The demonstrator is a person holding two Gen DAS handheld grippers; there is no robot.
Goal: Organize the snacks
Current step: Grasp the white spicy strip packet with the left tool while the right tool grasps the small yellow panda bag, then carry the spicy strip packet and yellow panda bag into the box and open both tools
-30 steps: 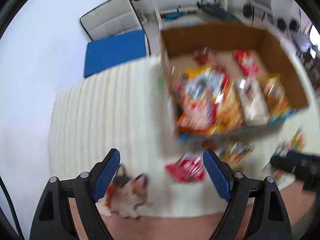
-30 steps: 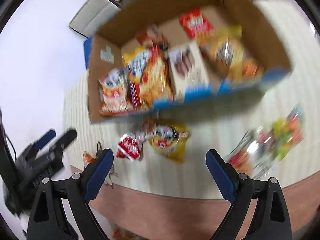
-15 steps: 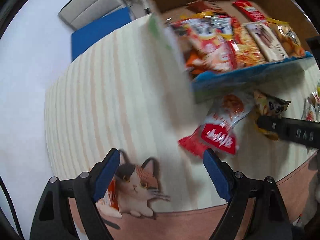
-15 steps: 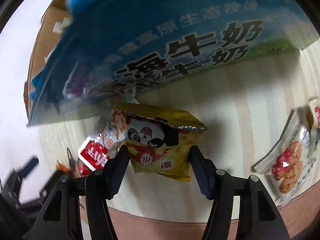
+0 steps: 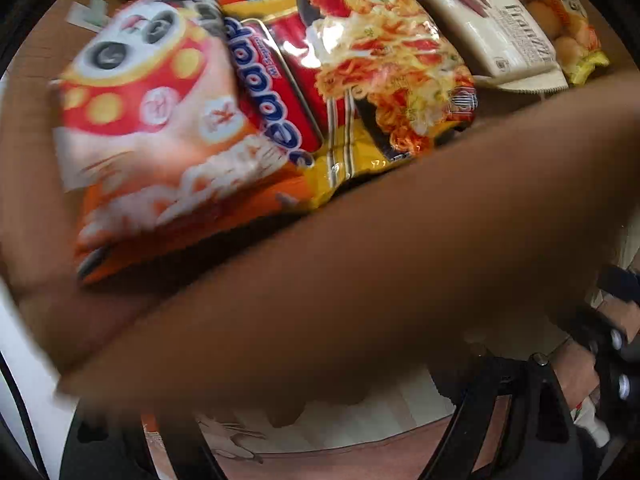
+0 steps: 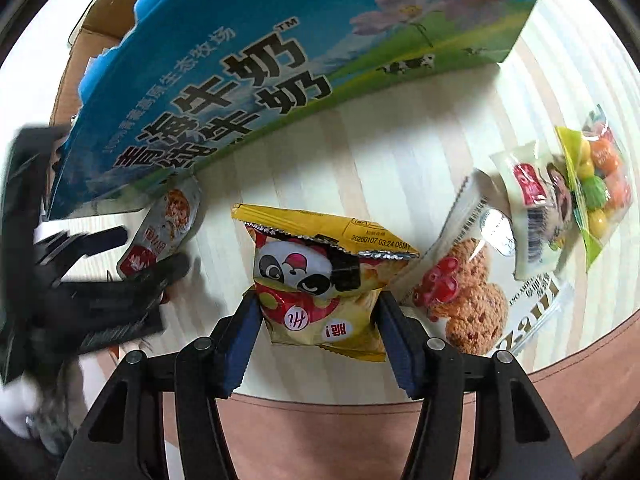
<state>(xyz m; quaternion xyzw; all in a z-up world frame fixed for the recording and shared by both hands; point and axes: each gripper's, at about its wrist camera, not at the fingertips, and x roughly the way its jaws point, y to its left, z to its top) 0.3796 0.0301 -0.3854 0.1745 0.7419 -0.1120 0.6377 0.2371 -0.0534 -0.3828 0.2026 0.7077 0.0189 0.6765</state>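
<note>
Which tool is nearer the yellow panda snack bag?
Right. The right tool has just closed its pads onto the yellow panda snack bag; the left tool sits beside it, at the red-and-white packet.

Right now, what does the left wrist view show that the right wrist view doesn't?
Left wrist only: the box's inside, with noodle packet and cream biscuit pack.
Right wrist only: right gripper shut on the yellow panda bag, oat cookie pack, candy bag, the box's blue printed side.
Both: the cardboard box and striped mat.
</note>
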